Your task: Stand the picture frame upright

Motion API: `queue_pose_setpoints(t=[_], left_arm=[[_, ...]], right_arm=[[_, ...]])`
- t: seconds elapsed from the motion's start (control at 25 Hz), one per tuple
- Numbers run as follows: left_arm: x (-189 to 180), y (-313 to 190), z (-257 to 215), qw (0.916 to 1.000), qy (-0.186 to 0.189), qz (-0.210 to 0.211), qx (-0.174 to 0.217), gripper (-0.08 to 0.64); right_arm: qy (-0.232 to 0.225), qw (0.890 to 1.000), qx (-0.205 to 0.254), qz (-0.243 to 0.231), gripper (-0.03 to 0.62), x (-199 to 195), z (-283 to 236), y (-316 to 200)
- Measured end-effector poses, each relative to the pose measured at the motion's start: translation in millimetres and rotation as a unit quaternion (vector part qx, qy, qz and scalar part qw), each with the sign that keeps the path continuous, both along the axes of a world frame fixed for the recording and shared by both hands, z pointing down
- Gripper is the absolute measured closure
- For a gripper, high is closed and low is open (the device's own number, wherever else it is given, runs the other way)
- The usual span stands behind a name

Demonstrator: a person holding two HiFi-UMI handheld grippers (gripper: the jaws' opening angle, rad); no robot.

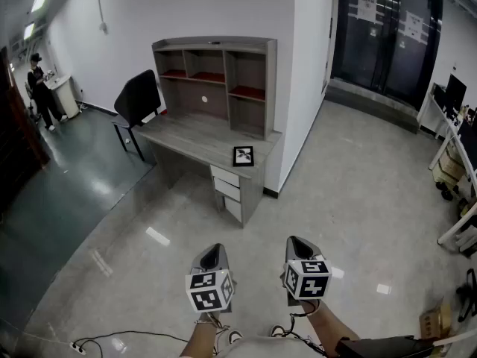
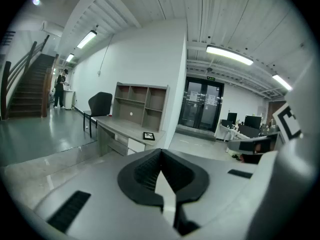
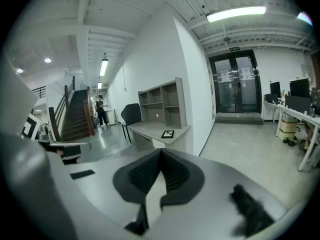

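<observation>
A small black picture frame [image 1: 243,156] lies flat near the right end of a grey desk [image 1: 195,142], far ahead of me. The same frame [image 2: 149,135] shows small in the left gripper view, and the frame [image 3: 167,134] appears on the desk's near corner in the right gripper view. My left gripper [image 1: 212,256] and right gripper [image 1: 297,247] hang side by side over the floor, well short of the desk. Both have their jaws shut with nothing between them.
The desk carries a shelf hutch [image 1: 216,84] and has drawers [image 1: 226,191] under its right end. A black chair [image 1: 137,99] stands at its left. A white wall corner [image 1: 302,80] rises right of the desk. A person [image 1: 39,88] stands far left. Cables [image 1: 97,343] lie on the floor.
</observation>
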State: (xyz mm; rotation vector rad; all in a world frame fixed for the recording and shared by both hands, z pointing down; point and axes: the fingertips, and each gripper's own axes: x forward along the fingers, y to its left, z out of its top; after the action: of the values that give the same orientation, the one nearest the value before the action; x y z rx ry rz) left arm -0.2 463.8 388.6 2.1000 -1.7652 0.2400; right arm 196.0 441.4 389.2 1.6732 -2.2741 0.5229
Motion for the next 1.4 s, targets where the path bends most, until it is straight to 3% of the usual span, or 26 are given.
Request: queue_pose_setpoints(t=[0.32, 0.76, 0.96, 1.4], left_arm=[[-21, -2, 3, 1.0000, 0.008, -0.003, 0.000, 0.548], [-63, 0, 10, 0.9994, -0.007, 0.032, -0.006, 0.548], [-80, 3, 20, 0.9995, 0.002, 0.029, -0.016, 0.548], [-101, -12, 32, 0.9996, 0.009, 0.013, -0.023, 0.548]], right_arm=[[0.001, 1.000, -0.003, -0.003, 0.561, -20, 3, 2], [-0.024, 0.998, 0.001, 0.057, 0.560, -48, 6, 13], [-0.018, 0.997, -0.022, 0.070, 0.560, -48, 23, 21], [-0.017, 0.997, -0.023, 0.068, 0.560, -60, 27, -4]])
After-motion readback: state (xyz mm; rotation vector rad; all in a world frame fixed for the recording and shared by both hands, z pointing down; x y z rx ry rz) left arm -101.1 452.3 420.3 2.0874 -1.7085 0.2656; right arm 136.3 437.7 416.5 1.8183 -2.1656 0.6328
